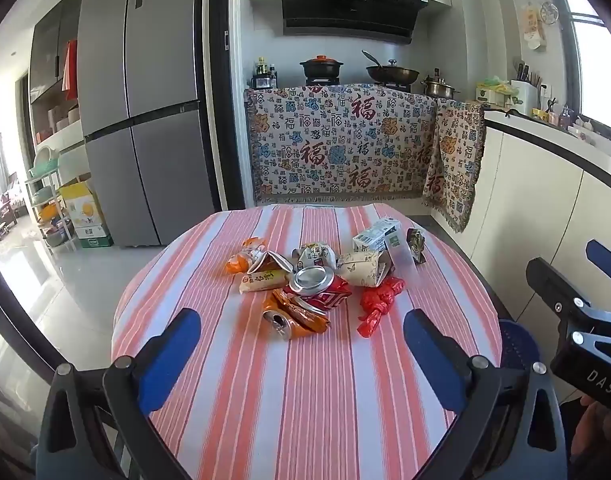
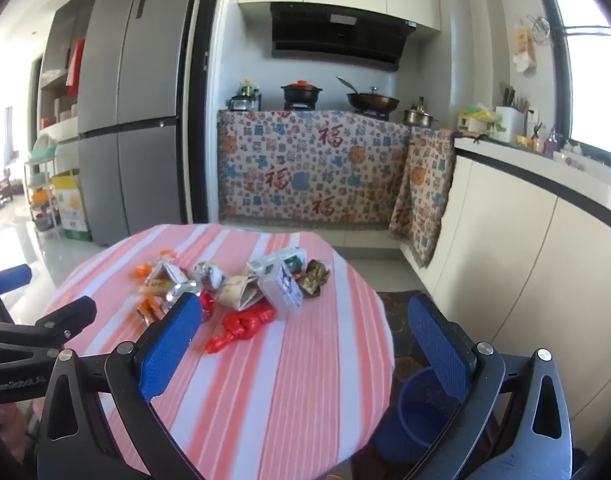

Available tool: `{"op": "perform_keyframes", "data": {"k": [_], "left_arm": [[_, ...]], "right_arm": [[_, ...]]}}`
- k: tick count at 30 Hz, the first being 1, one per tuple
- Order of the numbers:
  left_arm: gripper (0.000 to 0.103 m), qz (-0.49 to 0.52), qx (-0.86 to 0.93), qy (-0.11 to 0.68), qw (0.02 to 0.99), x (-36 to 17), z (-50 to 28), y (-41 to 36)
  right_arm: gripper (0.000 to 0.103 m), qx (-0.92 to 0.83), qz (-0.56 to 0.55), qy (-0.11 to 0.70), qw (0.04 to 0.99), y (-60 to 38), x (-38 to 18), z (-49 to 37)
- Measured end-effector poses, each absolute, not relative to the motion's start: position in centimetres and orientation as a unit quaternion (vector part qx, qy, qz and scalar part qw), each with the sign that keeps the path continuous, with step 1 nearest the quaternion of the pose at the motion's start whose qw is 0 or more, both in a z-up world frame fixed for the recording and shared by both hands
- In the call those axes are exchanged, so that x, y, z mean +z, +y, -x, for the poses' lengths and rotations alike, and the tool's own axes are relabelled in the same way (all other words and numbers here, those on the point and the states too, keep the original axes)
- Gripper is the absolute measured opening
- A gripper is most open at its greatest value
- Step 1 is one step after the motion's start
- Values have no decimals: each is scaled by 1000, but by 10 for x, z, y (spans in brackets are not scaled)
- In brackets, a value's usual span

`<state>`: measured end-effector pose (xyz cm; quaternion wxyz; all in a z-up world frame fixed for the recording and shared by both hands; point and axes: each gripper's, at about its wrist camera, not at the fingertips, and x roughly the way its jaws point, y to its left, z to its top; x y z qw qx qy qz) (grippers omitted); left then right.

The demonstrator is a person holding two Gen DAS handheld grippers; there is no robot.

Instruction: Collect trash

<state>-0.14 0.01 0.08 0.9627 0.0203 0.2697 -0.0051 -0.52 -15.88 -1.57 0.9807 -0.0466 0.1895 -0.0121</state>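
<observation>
So, done: nothing yet; the trash pile (image 1: 317,280) sits mid-bench (image 1: 305,400).
Left: all of it, into the blue bin (image 2: 417,416).
Fingers: left gripper (image 1: 301,344) and right gripper (image 2: 305,344) wide apart, empty.

The right gripper (image 2: 305,344), jaws wide, hovers over litter (image 2: 241,292) on a striped tablecloth (image 2: 285,392); blue bin (image 2: 417,412) beside.

We held our left gripper (image 1: 301,344) tilted downward, its two blue-padded fingers (image 1: 171,354) spread as wide as they go, with nothing between them. Our right gripper (image 2: 309,340) was angled down too, less steeply, its jaws equally wide apart and empty. The two tools sat side by side, each one's black frame showing at the edge of the other's view, and neither touched anything.
</observation>
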Motion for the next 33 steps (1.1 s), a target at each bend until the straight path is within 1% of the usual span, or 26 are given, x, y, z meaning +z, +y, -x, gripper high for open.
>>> {"op": "perform_keyframes", "data": {"k": [10,20,33], "left_arm": [[103,-6,-5,278,960,4,3,7],[103,-17,3,279,960,3,3,5],[103,-24,6,279,960,2,3,1]], "right_arm": [[103,-11,47,193,980,-155,-17,3],[103,-9,43,191,981,-148,-10,10],[103,-6,41,189,981,-153,-14,12]]}}
